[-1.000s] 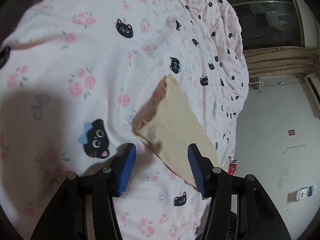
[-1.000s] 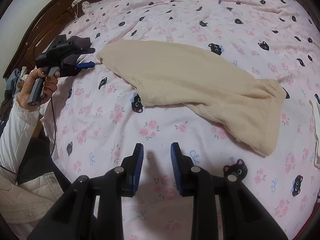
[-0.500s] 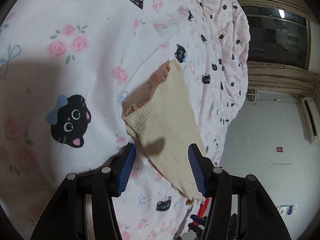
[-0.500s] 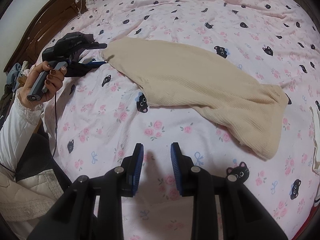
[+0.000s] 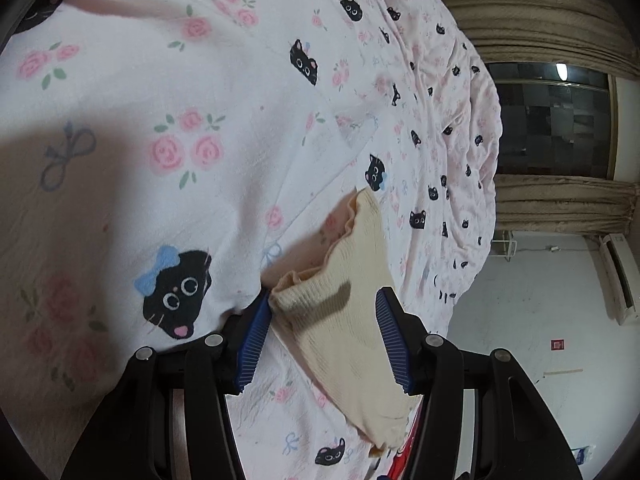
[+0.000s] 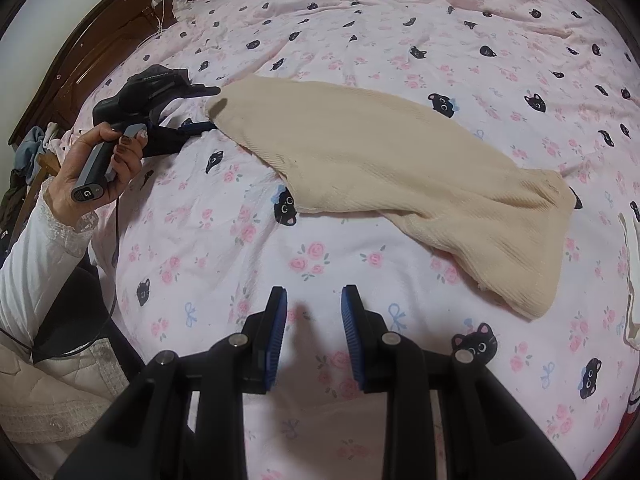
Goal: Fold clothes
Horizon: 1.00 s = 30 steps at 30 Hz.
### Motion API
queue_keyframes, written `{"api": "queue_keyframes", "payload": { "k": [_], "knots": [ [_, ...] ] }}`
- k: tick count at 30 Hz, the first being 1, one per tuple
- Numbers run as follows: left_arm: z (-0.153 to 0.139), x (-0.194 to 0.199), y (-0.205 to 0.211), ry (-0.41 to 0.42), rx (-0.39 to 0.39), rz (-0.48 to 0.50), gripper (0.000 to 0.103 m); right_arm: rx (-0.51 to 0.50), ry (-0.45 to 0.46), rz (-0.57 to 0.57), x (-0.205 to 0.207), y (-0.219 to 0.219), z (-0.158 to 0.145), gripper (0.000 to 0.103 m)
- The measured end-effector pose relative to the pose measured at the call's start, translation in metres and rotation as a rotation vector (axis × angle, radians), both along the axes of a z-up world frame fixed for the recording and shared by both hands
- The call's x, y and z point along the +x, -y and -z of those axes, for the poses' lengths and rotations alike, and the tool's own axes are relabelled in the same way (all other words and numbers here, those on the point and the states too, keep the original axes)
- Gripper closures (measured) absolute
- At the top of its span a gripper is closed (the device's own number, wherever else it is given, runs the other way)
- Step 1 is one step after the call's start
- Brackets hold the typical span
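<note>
So far nothing is folded: the cream top lies spread across the bed. Your left gripper straddles its ruffled hem, jaws apart; your right gripper hovers open, well apart from it

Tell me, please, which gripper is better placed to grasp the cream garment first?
Left. The left gripper is open with the ruffled end of the cream garment between its fingers. The right gripper, also open, hangs over bare bedsheet, apart from the cloth.
</note>
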<state>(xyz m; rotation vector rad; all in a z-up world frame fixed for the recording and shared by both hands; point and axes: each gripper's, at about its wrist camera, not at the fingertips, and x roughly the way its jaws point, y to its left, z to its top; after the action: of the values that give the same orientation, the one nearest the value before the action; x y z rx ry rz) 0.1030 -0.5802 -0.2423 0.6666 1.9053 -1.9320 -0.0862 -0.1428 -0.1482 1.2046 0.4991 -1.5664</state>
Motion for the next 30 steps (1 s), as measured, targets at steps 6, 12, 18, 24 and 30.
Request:
{"api": "queue_keyframes", "payload": {
  "k": [6,12,18,24,30],
  "knots": [
    [-0.004,-0.004,0.000,-0.016,-0.056,0.047,0.055,-0.005,0.009,0.017,-0.003,-0.005,0.002,0.074],
    [-0.006,-0.004,0.000,0.003,-0.077,0.080,0.090,-0.006,0.013,0.039,-0.007,-0.009,0.003,0.074],
    [-0.017,0.002,-0.003,0.066,-0.144,0.064,0.095,-0.021,0.009,0.082,-0.015,-0.016,0.000,0.074],
    [-0.044,-0.009,-0.015,0.087,-0.305,0.102,0.095,-0.027,0.010,0.142,-0.027,-0.026,0.001,0.074],
    [-0.079,-0.025,-0.035,0.093,-0.489,0.156,0.095,-0.020,0.018,0.211,-0.039,-0.041,0.007,0.074]
  ]
}}
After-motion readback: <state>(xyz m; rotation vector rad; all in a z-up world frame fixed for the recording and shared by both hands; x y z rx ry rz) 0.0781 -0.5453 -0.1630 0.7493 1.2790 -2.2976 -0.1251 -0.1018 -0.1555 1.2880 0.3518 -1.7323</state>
